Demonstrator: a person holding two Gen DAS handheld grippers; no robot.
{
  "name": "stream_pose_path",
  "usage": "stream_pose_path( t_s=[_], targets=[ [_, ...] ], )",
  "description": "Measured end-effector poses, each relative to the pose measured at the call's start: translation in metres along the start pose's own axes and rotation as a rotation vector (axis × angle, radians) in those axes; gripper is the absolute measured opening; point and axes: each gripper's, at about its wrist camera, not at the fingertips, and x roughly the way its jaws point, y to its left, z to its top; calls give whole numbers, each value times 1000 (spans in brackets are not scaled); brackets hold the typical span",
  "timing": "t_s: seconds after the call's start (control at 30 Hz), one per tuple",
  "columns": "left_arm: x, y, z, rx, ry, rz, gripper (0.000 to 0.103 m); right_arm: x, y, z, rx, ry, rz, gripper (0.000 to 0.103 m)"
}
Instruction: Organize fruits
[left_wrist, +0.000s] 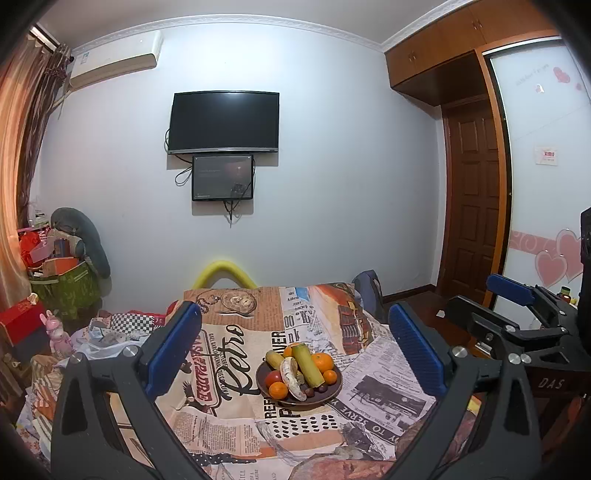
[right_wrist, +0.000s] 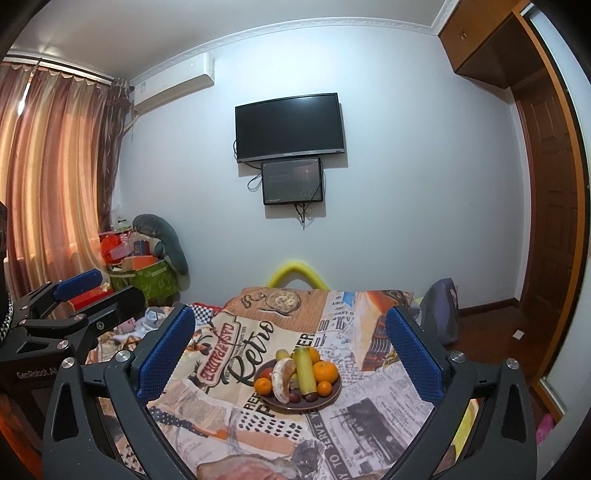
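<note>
A brown plate (left_wrist: 328, 398) sits on the table with a retro newspaper-print cloth (left_wrist: 229, 332). It holds a yellow-green stalk (left_wrist: 308, 364), several oranges (left_wrist: 322, 362), a red tomato (left_wrist: 274, 377), a peeled pale fruit (left_wrist: 291, 374) and dark chestnuts (left_wrist: 309, 392). The plate also shows in the right wrist view (right_wrist: 334, 395) with the stalk (right_wrist: 306, 371). My left gripper (left_wrist: 295, 349) is open and empty, held back from the plate. My right gripper (right_wrist: 291, 352) is open and empty, also short of the plate. The right gripper shows at the right in the left wrist view (left_wrist: 517, 306).
A yellow foam chair back (left_wrist: 223, 275) and a dark backpack (left_wrist: 369, 291) stand behind the table. Boxes, a green bag (left_wrist: 68, 291) and toys clutter the left. A TV (left_wrist: 223, 122) hangs on the wall. A wooden door (left_wrist: 474, 192) is at the right.
</note>
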Motion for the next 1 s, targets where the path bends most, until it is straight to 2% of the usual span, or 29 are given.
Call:
stream_pose_path(
  t_s=[1.0],
  targets=[
    [3,2,0,2,0,2,103,-3,4,3,-10,2,-9,103]
  ],
)
